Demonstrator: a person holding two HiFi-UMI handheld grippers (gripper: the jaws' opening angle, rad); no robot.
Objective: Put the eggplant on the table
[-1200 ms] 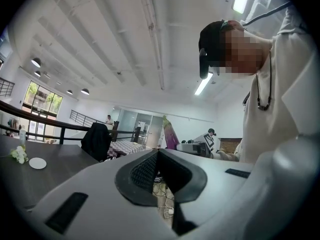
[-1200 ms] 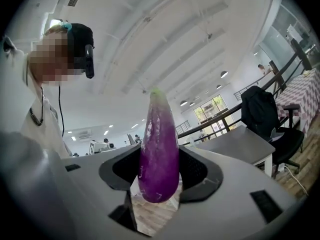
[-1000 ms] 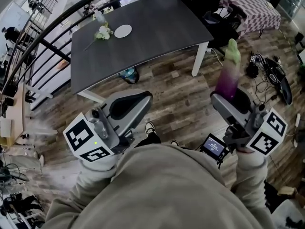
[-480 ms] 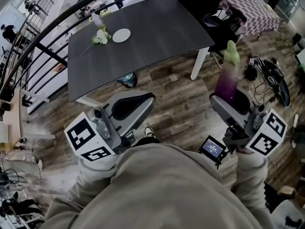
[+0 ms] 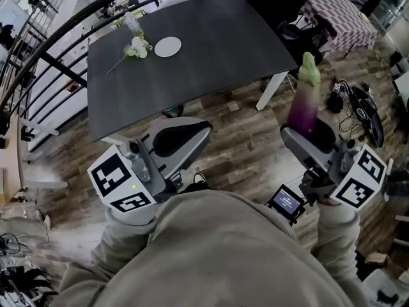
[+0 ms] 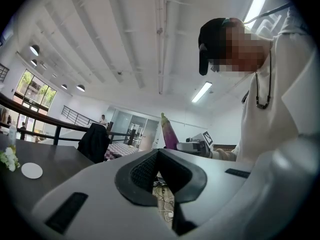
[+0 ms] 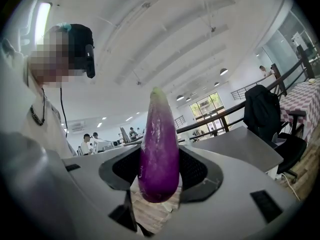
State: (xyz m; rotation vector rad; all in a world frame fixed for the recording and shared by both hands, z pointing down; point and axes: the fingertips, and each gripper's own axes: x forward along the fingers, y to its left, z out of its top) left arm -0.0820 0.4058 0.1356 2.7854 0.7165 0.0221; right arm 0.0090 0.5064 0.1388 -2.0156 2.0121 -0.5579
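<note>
A purple eggplant (image 5: 305, 104) with a pale green top stands upright in my right gripper (image 5: 307, 130), which is shut on its lower part. In the right gripper view the eggplant (image 7: 159, 154) fills the gap between the dark pads (image 7: 200, 171). The dark grey table (image 5: 211, 37) lies ahead, its near edge beyond both grippers. My left gripper (image 5: 202, 130) is held over the wooden floor with its jaws shut and nothing in them; its tips (image 6: 159, 151) meet in the left gripper view. The eggplant (image 6: 169, 134) also shows there, to the right.
On the table's far left stand a white plate (image 5: 167, 46), white flowers (image 5: 135, 47) and a bottle (image 5: 131, 23). A black railing (image 5: 57, 62) curves round the left. A dark chair (image 5: 300, 34), a checked cloth (image 5: 339, 11) and cables (image 5: 358, 98) lie right.
The table has drawn nearer in the head view as both grippers moved towards it. The eggplant stays upright in the right gripper.
</note>
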